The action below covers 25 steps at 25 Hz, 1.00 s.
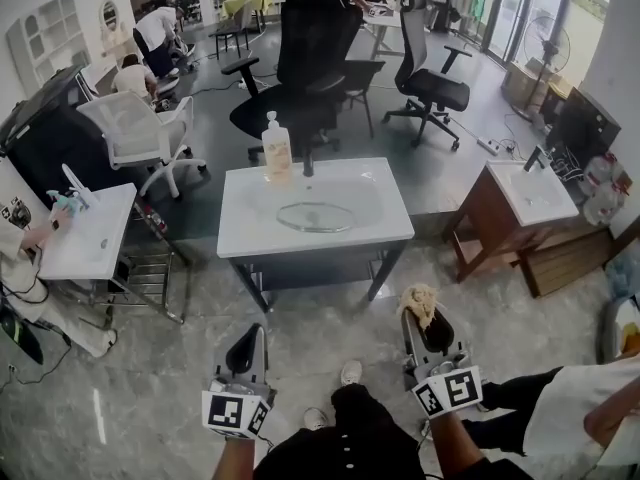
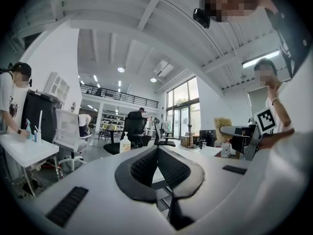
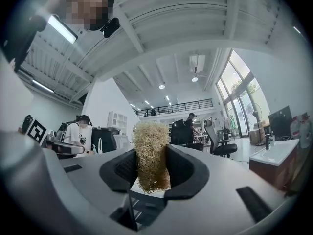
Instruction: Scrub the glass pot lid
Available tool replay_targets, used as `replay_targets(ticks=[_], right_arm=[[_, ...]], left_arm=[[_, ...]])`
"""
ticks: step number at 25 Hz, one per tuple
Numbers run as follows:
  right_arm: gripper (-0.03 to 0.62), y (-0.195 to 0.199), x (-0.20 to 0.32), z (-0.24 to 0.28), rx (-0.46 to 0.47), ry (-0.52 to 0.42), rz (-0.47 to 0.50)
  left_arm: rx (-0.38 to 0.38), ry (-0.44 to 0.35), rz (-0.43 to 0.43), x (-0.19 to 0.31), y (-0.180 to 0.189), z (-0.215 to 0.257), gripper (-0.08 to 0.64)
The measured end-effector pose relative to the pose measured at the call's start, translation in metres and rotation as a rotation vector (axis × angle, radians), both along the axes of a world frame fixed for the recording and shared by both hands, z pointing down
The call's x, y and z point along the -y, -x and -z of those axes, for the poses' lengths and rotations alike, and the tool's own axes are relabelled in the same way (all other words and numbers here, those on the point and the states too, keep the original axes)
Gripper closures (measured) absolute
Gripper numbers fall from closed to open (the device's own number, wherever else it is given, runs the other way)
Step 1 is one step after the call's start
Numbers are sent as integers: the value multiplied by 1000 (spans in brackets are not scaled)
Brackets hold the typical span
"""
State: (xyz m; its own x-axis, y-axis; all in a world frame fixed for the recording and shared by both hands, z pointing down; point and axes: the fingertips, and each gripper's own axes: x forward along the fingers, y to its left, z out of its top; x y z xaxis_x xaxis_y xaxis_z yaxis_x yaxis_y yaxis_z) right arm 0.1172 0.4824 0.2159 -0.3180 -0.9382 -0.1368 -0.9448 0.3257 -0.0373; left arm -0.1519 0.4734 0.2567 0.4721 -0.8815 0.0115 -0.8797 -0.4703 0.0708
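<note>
Pinching scrubber (image 1: pixel 420 301) in right gripper (image 1: pixel 427 320); left gripper (image 1: pixel 245 346) pressed shut, empty. Lid (image 1: pixel 316 216) flat in sink (image 1: pixel 240 226), well ahead, slightly nearer right.

No word, number or brand can be read anywhere. The cubes on the left gripper (image 1: pixel 246 343) and the right gripper (image 1: pixel 426 320) carry only black-and-white square patterns, no letters. The label on the soap bottle (image 1: pixel 277 149), on the far tabletop (image 1: pixel 250 230), is too small to read.
</note>
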Motion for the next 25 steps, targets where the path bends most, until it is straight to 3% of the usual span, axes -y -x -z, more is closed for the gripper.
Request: replay_targets(ticks=[8, 13, 25], right_arm=[[440, -1, 56, -12, 10, 1, 5], [440, -6, 120, -18, 26, -7, 20], [440, -36, 285, -10, -34, -17, 76]], left_arm=[[22, 5, 8, 51, 2, -11, 535], [24, 18, 36, 109, 2, -16, 535], [27, 49, 80, 266, -24, -21, 535]])
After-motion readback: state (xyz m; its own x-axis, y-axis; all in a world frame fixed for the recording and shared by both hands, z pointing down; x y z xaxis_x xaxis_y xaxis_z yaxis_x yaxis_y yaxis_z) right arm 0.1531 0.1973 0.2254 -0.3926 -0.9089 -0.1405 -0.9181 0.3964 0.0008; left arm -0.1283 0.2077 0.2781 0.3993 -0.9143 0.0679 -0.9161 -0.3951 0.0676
